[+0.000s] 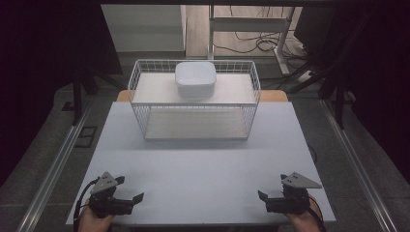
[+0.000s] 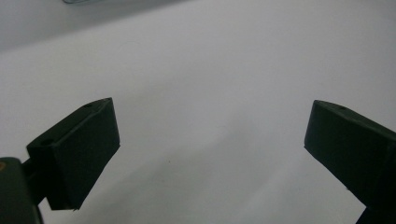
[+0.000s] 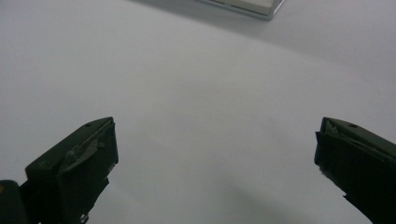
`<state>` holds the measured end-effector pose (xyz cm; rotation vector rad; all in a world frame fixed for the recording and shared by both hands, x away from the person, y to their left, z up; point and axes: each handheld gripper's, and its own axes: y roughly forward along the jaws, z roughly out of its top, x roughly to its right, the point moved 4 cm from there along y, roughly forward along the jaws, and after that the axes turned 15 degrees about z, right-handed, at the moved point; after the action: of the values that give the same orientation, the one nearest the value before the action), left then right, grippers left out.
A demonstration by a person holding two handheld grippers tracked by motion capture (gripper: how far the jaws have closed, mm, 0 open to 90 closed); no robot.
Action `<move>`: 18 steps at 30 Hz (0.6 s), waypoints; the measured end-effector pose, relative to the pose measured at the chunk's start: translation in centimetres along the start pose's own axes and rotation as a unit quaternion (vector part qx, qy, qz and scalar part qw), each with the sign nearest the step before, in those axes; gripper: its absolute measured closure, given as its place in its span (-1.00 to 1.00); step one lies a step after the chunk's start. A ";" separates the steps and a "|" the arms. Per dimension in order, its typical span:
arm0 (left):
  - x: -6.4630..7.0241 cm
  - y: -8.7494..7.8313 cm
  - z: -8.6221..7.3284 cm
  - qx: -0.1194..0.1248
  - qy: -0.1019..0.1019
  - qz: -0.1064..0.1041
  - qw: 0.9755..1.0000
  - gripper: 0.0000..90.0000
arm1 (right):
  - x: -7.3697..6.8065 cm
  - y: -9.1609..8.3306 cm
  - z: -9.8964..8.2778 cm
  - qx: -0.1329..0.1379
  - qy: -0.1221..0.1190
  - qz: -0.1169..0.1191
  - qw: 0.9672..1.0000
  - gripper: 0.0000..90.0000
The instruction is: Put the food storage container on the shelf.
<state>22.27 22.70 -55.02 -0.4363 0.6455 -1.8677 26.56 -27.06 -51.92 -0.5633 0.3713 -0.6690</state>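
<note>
High view is showing the left claw [image 1: 131, 195] sitting at the near left corner of the white worktop [image 1: 203, 174], held by a hand [image 1: 94, 221] coming in over the near edge. The right claw [image 1: 265, 195] is sitting at the near right corner, and both are pointing inward toward each other across bare surface. Left gripper view is showing its jaws standing wide apart with nothing between them; right gripper view is showing the same. A white wire basket [image 1: 194, 99] is standing at the middle of the far edge, well apart from both claws. A white bowl [image 1: 195, 78] is lying upside down on the upper shelf inside the basket, toward its far side and about centred between the side walls.
</note>
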 end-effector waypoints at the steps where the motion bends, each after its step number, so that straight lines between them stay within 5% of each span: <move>1: 0.0 0.1 0.0 -0.002 0.000 -0.001 1.000 -0.93 | 0.0 0.0 -0.4 -0.004 0.002 -0.002 1.000 -1.00; 9: -0.3 0.2 -0.1 -0.009 -0.013 -0.006 1.000 -0.90 | -0.1 0.2 -1.5 -0.034 0.015 0.002 0.999 -1.00; 18: -0.3 0.4 0.0 -0.019 -0.014 -0.008 1.000 -0.89 | 0.2 0.1 -1.6 -0.028 0.029 0.000 0.999 -1.00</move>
<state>22.63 22.84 -55.30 -0.4929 0.6621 -1.8627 25.94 -27.71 -53.29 -0.5992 0.4446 -0.6778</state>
